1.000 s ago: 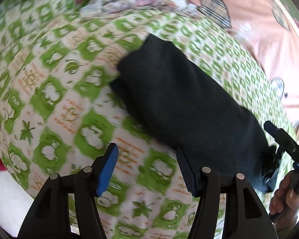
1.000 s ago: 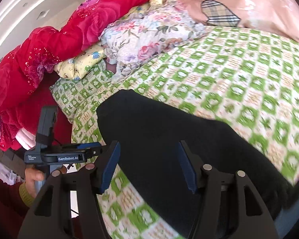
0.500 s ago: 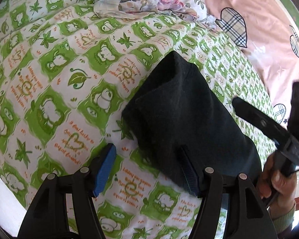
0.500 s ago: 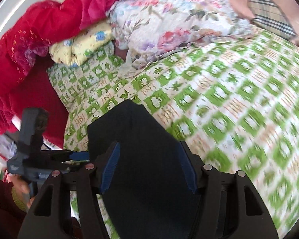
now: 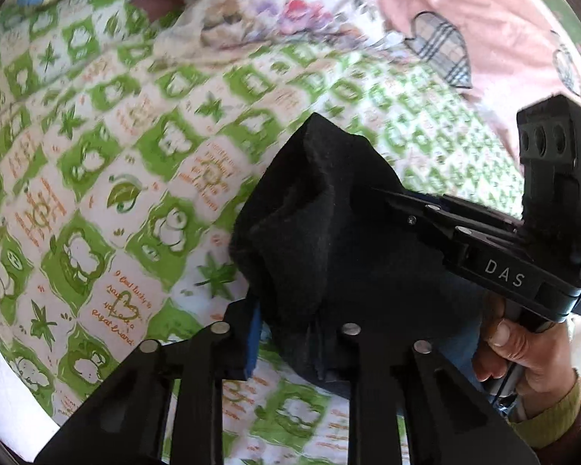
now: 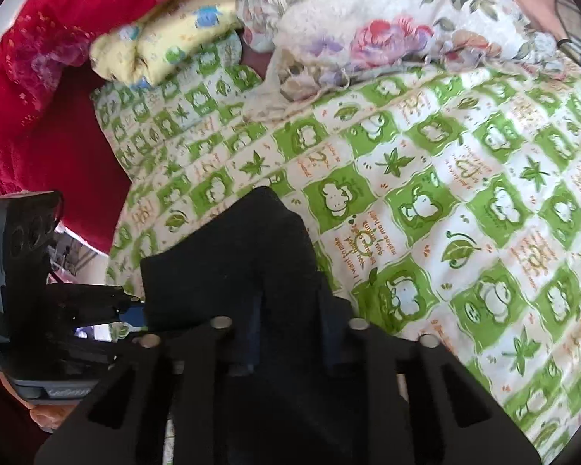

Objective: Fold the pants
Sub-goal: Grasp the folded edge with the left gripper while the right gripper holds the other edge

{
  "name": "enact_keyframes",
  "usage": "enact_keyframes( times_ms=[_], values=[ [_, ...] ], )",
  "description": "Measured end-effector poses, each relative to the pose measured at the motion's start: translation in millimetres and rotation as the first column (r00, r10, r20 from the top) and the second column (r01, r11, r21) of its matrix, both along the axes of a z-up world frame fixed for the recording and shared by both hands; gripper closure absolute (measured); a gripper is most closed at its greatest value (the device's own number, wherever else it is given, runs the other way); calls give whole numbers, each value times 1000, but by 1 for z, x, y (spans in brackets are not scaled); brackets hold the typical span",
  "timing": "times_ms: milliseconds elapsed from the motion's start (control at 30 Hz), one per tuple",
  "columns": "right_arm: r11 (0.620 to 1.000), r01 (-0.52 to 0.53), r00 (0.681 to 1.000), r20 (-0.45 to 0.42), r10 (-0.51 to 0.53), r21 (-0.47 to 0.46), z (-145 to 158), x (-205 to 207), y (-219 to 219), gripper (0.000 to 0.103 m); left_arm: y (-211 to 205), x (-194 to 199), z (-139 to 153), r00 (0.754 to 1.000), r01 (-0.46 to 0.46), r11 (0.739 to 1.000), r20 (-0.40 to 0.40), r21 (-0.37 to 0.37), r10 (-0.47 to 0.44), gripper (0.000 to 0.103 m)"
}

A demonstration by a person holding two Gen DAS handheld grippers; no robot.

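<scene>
between the two grippers the black pants [image 5: 329, 240] hung bunched off the green-checked bedsheet [image 5: 108, 178], left gripper [image 5: 302, 321] and right gripper [image 6: 286, 333] both clamped onto the near edge side by side, with open sheet beyond toward the floral pillow [image 6: 368, 19] for laying the fold.

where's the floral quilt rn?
The floral quilt is bunched at the top centre of the right wrist view, at the far end of the green checked sheet, right of the yellow pillow, well beyond the black pants.
</scene>
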State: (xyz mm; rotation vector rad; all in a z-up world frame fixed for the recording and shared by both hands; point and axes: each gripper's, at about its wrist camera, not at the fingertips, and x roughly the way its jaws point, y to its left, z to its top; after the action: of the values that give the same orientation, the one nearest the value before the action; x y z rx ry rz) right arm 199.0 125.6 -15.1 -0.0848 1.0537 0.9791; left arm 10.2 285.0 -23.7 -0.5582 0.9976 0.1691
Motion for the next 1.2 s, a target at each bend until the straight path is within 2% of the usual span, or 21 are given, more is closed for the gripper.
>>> enact_keyframes(
  times_ms=[167, 300, 433, 567, 767, 1200],
  values=[
    [986, 71, 996, 44, -78, 148, 37, -18, -43, 85, -20, -5, 39, 994, 52, 999, 92, -1, -51, 84],
    [965, 117, 989, 63, -136, 236, 64, -36, -84, 85, -47, -9, 74, 977, 128, 992, 172, 7, -127, 85],
    [935, 167, 978, 70, -198, 313, 85, -50, -129, 85, -82, -11, 104, 944, 219, 976, 249, 17, -216, 85],
    [915, 209, 961, 99, -257, 345, 101, -68, -168, 85, -129, -9, 128, 898, 323, 945, 300, 52, -324, 85],
    [877, 302, 925, 109, -365, 374, 106, -99, -233, 85, -196, -6, 135, 836, 447, 891, 315, 84, -449, 85],
    [762, 458, 843, 46, -535, 458, 79, -161, -345, 85, -317, -16, 119, 716, 628, 762, 266, 158, -646, 84]
  ],
)
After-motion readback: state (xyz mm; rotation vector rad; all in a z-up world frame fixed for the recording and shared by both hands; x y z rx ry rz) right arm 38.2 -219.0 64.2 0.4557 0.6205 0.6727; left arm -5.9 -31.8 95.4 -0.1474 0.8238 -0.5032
